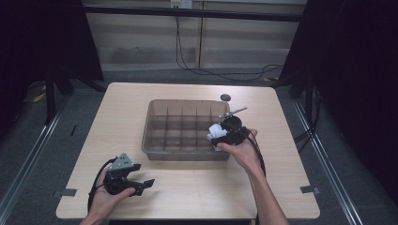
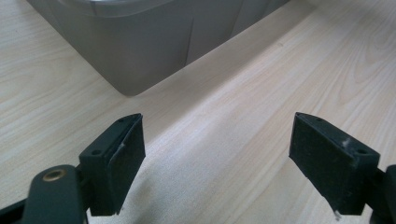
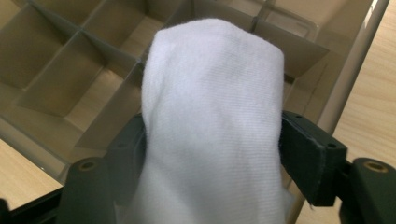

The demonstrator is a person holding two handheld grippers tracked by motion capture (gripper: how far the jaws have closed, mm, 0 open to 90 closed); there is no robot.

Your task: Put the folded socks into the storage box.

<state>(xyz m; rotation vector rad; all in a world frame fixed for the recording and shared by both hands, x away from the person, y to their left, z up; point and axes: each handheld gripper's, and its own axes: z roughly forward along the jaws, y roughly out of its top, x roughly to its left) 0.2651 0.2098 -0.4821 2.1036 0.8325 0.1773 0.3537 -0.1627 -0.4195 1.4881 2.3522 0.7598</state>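
While my right gripper (image 3: 210, 154) has its fingers around the rolled white sock (image 3: 212, 116) above the right end of the divided bin (image 1: 155, 105), the sock is not yet in a compartment, and my left gripper (image 2: 215, 158) rests spread and empty on the table (image 1: 197, 187).

- White sock (image 3: 212, 116): soft knitted cloth, finely ribbed, matt.
- Divided tray (image 1: 155, 117): smoky translucent plastic, smooth with a slight sheen; its thin dividers look the same.
- Bench (image 1: 126, 103): pale wood-grain surface, smooth and matt.
- Right tongs (image 3: 212, 149) beside the sock: matt black plastic, brass-coloured inserts.
- Left tongs (image 2: 217, 163): dull black pads (image 2: 334, 161), slightly rough.
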